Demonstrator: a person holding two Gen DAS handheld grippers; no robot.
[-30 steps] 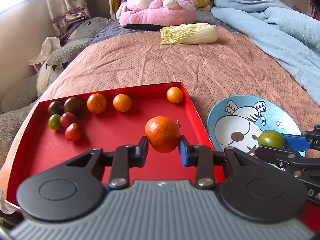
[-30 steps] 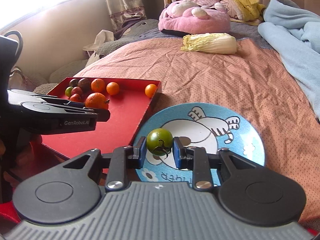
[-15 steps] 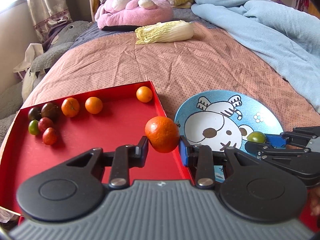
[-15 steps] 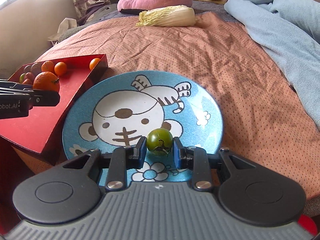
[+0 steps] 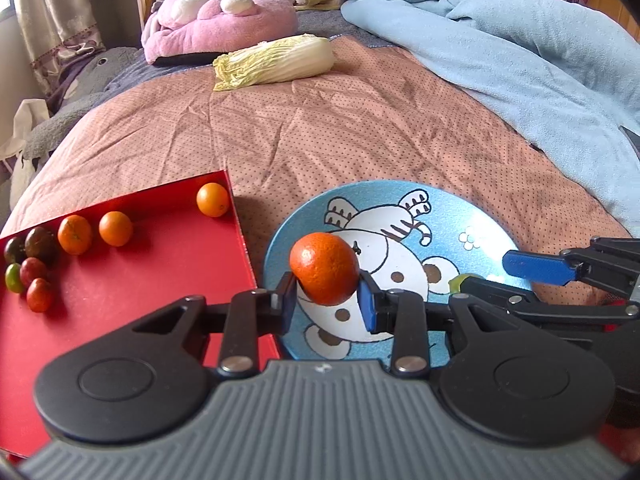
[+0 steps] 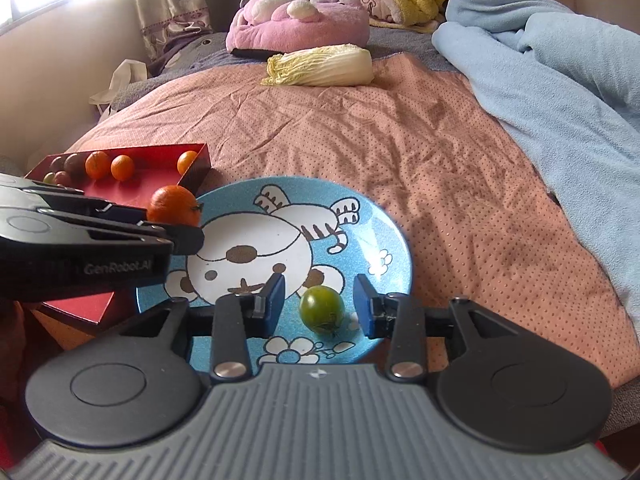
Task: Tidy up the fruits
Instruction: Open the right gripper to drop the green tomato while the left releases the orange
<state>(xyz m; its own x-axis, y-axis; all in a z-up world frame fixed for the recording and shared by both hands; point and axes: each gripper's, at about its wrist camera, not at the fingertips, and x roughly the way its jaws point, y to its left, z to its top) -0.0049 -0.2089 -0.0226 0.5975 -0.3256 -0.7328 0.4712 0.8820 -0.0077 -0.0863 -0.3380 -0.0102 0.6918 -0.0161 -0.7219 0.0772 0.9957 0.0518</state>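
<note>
My left gripper [image 5: 327,300] is shut on an orange tangerine [image 5: 324,268] and holds it over the left part of the blue cartoon plate [image 5: 472,216]; the tangerine also shows in the right wrist view [image 6: 173,205]. My right gripper [image 6: 319,303] is open, its jaws on either side of a green tomato [image 6: 322,309] that lies on the plate [image 6: 384,220] near its front rim. The red tray [image 5: 140,280] at the left holds several small oranges and tomatoes along its far edge.
A napa cabbage [image 5: 276,63] lies further back on the pink bedspread [image 5: 360,128]. A pink plush toy [image 5: 220,20] sits behind it. A light blue blanket [image 5: 520,52] covers the right side of the bed.
My right gripper has opened and let go of the green tomato, which now rests on the plate. My left gripper has carried the tangerine right, from over the tray to over the plate.
</note>
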